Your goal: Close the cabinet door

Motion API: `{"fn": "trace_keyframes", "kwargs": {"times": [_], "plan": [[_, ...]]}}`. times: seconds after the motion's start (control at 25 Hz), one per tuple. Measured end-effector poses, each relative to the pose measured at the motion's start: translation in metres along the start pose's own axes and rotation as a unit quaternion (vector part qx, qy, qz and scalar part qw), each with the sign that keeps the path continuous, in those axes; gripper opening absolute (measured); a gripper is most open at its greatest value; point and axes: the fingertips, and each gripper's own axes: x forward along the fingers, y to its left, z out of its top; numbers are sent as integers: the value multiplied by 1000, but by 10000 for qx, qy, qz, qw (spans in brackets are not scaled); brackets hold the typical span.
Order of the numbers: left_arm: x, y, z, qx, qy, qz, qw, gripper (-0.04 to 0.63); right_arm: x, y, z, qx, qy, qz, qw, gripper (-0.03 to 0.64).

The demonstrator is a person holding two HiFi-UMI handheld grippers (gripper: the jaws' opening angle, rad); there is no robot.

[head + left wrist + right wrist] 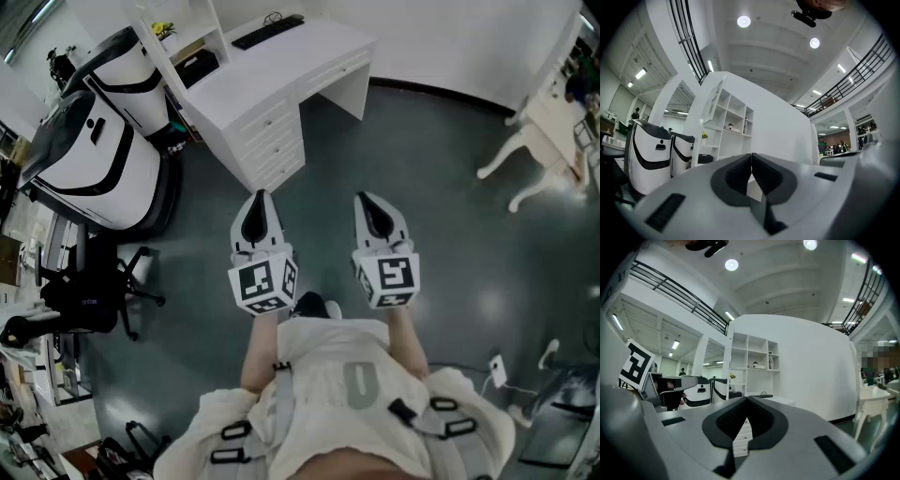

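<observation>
Left gripper (pixel 260 199) and right gripper (pixel 372 201) are pinched together, empty and level, well short of the white desk (pixel 281 70). No open cabinet door is identifiable. Recommended: approach, locate it, then push with the closed tips.

White left gripper (pixel 260 197), right gripper (pixel 367 199); cream shirt (pixel 328 361)

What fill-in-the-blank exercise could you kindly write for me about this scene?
1. The jaws of the left gripper and the right gripper are both ____, with nothing between them.
2. The desk ahead of the grippers is ____ in colour.
3. In the head view, the office chair stands to the ____ of both grippers.

Missing words: shut; white; left.
</observation>
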Motion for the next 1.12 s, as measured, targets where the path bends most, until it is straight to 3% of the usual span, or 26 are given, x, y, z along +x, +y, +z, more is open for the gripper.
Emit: {"fn": "trace_keyframes", "kwargs": {"times": [0.52,0.68,0.92,1.12], "plan": [[-19,27,-1,12,104,299,9995,6,20,13,-12,374,-83,283,9989,5],[-14,34,-21,-6,365,368,9987,6,30,25,-24,107,103,518,9985,5],[21,41,-16,-281,158,330,9989,6,51,29,-21,-18,292,763,9967,5],[70,59,-11,-288,52,322,9991,6,94,10,-17,-18,141,613,9980,5]]}}
